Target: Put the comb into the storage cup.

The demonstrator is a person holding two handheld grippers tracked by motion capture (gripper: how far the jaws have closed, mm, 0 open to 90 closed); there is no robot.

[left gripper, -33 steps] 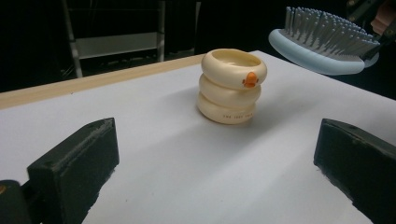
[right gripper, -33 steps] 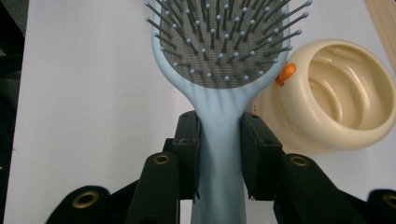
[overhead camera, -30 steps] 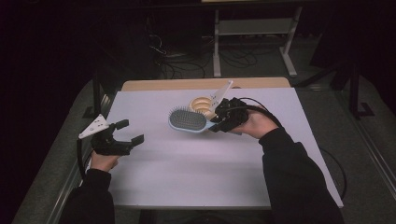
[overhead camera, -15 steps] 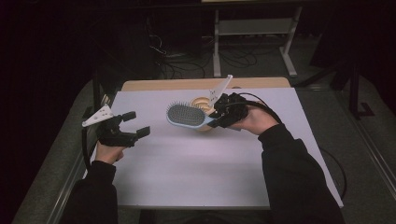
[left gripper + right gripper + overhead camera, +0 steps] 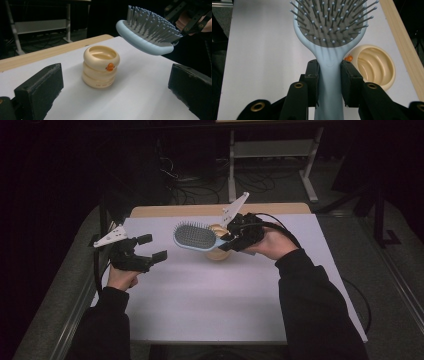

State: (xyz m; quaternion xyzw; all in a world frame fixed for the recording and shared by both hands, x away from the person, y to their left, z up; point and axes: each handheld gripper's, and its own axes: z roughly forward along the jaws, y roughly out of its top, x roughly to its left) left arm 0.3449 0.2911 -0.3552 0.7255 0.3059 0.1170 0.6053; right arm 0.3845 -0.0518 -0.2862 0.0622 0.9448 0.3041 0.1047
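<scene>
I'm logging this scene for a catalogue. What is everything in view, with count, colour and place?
hairbrush: one, light blue with grey bristles, held above the table by its handle, bristles up
cup: one, cream with an orange duck bill, ringed sides, upright on the table under the brush
table: one, white top with a wooden far edge
frame: one, pale metal, on the floor behind the table
cables: several, dark, on the floor behind
left gripper: one, black, jaws open, left of the brush
right gripper: one, black, jaws shut on the brush handle
</scene>
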